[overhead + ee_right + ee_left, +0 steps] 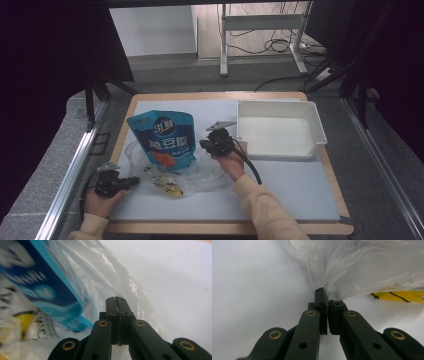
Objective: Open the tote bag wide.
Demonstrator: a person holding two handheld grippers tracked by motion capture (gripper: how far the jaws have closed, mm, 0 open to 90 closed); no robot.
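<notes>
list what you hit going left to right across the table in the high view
left gripper → blue pouch → right gripper → white tray. The clear plastic bag spreads under and between the pouch and both grippers, so it has no clean place in the order.

Pale yellow sleeves (pixel 260 205); black claws (pixel 327 301) with brass-ringed pivots and trailing black cables (pixel 252 167).

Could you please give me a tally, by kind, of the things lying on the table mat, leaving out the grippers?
Blue pouch: 1
Clear plastic bag: 1
Small yellow packet inside that bag: 1
White tray: 1
Total: 4
</notes>
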